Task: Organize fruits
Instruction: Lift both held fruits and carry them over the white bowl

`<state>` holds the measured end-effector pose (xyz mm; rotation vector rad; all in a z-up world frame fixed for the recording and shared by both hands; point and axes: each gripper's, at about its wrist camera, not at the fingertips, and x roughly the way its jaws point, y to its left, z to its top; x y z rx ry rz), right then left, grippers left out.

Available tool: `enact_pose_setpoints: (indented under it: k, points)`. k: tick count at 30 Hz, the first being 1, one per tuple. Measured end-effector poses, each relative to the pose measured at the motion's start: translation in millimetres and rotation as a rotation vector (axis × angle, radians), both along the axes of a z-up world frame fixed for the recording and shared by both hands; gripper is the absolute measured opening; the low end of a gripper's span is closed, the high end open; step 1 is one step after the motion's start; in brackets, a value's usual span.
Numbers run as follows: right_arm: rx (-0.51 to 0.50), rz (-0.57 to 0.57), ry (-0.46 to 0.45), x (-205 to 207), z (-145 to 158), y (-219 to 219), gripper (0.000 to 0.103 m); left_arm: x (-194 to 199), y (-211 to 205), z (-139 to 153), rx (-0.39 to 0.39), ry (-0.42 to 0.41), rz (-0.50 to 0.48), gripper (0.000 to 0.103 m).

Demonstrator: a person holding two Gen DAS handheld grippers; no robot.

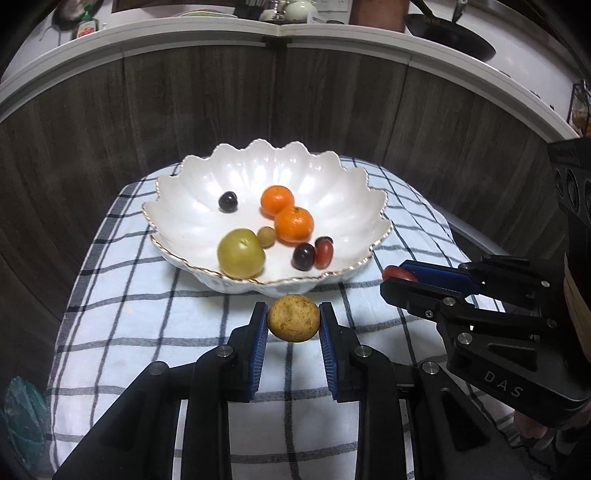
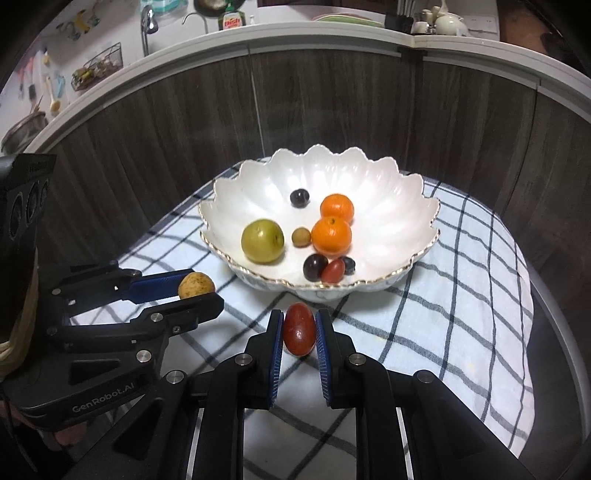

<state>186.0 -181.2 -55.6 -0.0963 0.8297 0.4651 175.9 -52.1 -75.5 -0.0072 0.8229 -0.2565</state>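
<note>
A white scalloped bowl (image 1: 184,192) (image 2: 399,199) sits on a checked cloth. It holds two oranges (image 1: 277,200) (image 2: 331,231), a green apple (image 1: 241,253) (image 2: 262,241), a small tan fruit (image 1: 266,236) (image 2: 301,236), dark grapes (image 1: 228,201) (image 2: 315,266) and a red cherry tomato (image 1: 324,252) (image 2: 333,270). My left gripper (image 1: 293,317) (image 2: 201,286) is shut on a tan speckled round fruit (image 1: 293,323) (image 2: 196,284), just in front of the bowl. My right gripper (image 2: 299,325) (image 1: 393,276) is shut on a red cherry tomato (image 2: 299,328) (image 1: 399,274), right of the left one.
The checked cloth (image 1: 122,325) (image 2: 461,314) covers a small round table standing against a dark wood counter front (image 1: 92,129) (image 2: 461,122). A white countertop (image 1: 177,37) above carries a frying pan (image 1: 450,33), dish soap (image 2: 233,20) and crockery.
</note>
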Motion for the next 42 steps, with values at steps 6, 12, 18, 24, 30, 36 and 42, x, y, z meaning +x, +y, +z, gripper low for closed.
enact_pose_setpoints:
  k: [6,12,18,24,30,36,42]
  points:
    - [0.000,-0.029,-0.024,5.1,12.7,8.8,0.019,8.3,13.1,9.6,-0.002,-0.012,0.025,0.028]
    - [-0.012,-0.065,-0.048,15.2,23.4,12.9,0.019,21.5,23.0,17.3,-0.003,-0.021,0.046,0.028]
    - [-0.008,-0.114,-0.054,33.2,32.3,10.7,0.019,39.9,29.4,22.6,0.002,-0.023,0.053,0.028]
    - [-0.019,-0.171,-0.062,54.7,38.5,9.5,0.019,60.7,38.3,29.8,0.005,-0.032,0.074,0.028]
    - [-0.022,-0.232,-0.045,79.9,39.7,5.8,0.019,83.1,44.3,34.8,0.013,-0.035,0.083,0.028]
    - [-0.023,-0.256,-0.044,100.2,40.1,6.7,0.019,106.9,47.1,34.6,0.021,-0.026,0.085,0.028]
    - [-0.035,-0.290,-0.019,123.0,34.9,4.9,0.019,129.2,48.4,28.5,0.030,-0.010,0.084,0.028]
